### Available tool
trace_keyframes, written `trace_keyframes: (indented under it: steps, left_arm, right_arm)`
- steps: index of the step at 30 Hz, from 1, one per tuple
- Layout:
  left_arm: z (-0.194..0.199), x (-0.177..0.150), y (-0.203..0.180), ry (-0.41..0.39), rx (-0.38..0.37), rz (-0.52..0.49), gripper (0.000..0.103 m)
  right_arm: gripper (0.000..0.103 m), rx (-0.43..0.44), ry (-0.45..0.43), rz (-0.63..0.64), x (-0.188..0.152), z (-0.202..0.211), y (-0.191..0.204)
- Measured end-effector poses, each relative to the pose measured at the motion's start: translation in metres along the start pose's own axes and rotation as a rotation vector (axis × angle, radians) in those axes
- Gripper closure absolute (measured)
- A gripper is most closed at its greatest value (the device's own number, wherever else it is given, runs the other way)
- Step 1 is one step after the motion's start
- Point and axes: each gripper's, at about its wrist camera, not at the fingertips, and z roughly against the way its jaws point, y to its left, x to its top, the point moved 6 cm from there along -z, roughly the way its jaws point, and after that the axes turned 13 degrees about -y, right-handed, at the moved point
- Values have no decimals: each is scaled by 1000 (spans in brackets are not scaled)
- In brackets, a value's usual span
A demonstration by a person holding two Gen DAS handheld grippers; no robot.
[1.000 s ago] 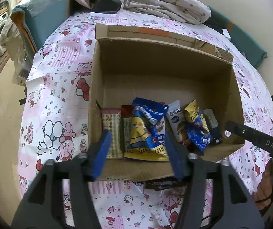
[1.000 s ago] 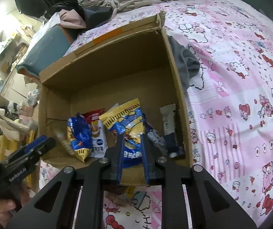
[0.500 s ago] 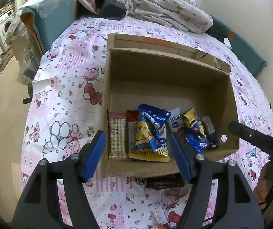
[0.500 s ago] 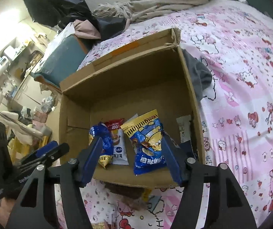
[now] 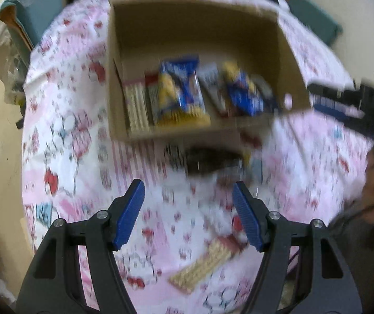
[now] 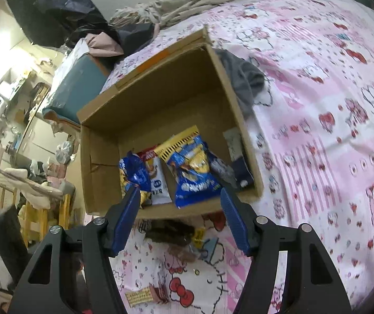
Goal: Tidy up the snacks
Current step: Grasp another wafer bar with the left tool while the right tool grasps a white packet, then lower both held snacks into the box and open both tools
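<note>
Snack packets [image 6: 187, 167] stand in a row inside the cardboard box [image 6: 103, 157] on the bed [image 6: 330, 104]. A wafer bar [image 5: 202, 267] lies on the sheet nearby. Left claw [image 5: 189, 214] and right claw [image 6: 180, 217]: both spread apart, empty.
</note>
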Motion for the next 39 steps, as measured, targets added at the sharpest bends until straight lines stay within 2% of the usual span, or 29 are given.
trace_keyframes:
  steps: [6, 11, 12, 13, 14, 17, 19, 23, 26, 27, 28, 31, 34, 39]
  left_arm:
    - [-28, -75, -14, 313, -20, -131, 37]
    - [-42, -110, -34, 405, -35, -281, 37]
    - [-44, -114, -36, 413, -28, -303, 43]
    - [-44, -115, -37, 400, -13, -330, 55]
    - [-42, -115, -38, 395, -5, -356, 80]
    - [-28, -102, -34, 351, 24, -317, 81]
    - [-18, -95, -21, 318, 44, -221, 81]
    - [-11, -95, 21, 284, 143, 25, 80]
    - [-8, -96, 38, 268, 170, 125, 80]
    - [-6, -95, 41, 262, 177, 140, 80]
    - [-4, -94, 46, 253, 183, 156, 80]
    - [4, -88, 57, 223, 182, 192, 80]
    - [9, -81, 56, 192, 175, 206, 80]
    - [19, -60, 42, 114, 163, 182, 80]
  right_arm:
    - [37, -19, 49, -3, -22, 5, -5]
    - [37, -18, 57, 18, -33, 11, -1]
    - [37, -18, 60, 16, -36, 11, 0]
    - [37, -18, 65, 16, -39, 11, 1]
    - [36, -15, 78, 23, -43, 9, 4]
    - [36, -5, 132, 65, -59, 0, 16]
    - [36, 7, 209, 113, -78, -13, 27]
    - [36, -16, 364, 237, -127, -48, 47]
    - [40, -22, 443, 366, -160, -68, 66]
    - [49, -37, 469, 428, -172, -74, 70]
    - [84, -56, 496, 462, -182, -77, 70]
    - [85, -43, 493, 450, -183, -73, 71]
    - [85, 10, 450, 395, -170, -56, 72]
    - [85, 66, 378, 314, -145, -30, 69]
